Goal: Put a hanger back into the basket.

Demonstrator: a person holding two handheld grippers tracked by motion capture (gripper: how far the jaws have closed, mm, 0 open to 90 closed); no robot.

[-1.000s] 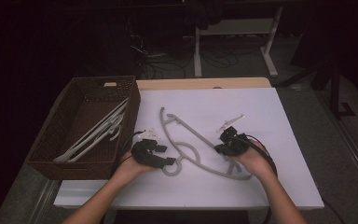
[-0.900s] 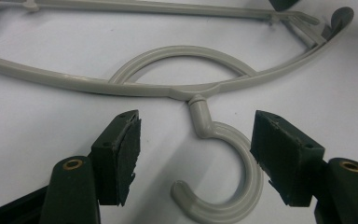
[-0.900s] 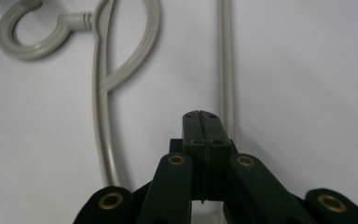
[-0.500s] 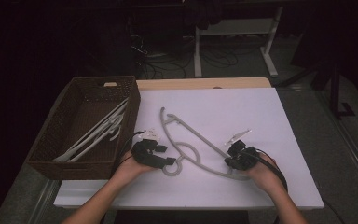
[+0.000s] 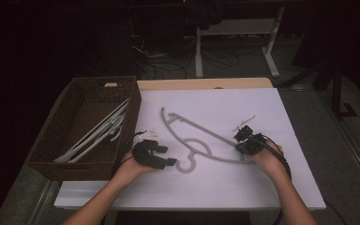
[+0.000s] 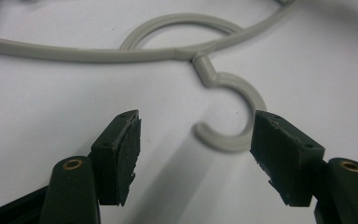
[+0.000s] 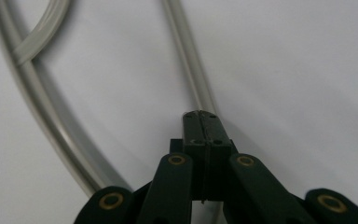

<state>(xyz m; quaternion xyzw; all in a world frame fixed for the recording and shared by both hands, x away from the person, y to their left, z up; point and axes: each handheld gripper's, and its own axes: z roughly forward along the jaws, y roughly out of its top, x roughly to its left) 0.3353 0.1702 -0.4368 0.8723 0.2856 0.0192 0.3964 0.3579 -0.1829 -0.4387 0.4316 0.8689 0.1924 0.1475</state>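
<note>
A grey plastic hanger [image 5: 201, 136] lies flat on the white table [image 5: 262, 187]. Its hook [image 5: 183, 166] points toward the near edge. My left gripper [image 5: 168, 155] is open just left of the hook. In the left gripper view the hook's curved end [image 6: 228, 135] lies between the two spread jaws of my left gripper [image 6: 193, 128], untouched. My right gripper [image 5: 246, 140] is at the hanger's right end. In the right gripper view my right gripper [image 7: 200, 114] has its jaws pressed together, and the hanger's straight bar [image 7: 186, 56] runs under the tips.
A dark wicker basket [image 5: 70, 164] stands at the table's left side with several white hangers [image 5: 98, 133] in it. A wooden strip [image 5: 201, 83] borders the far edge. Beyond the table are desk legs and cables on a dark floor.
My right gripper dipped toward the near edge, then came back up and a little to the right at the hanger's end. The left gripper and the hanger have hardly moved.
</note>
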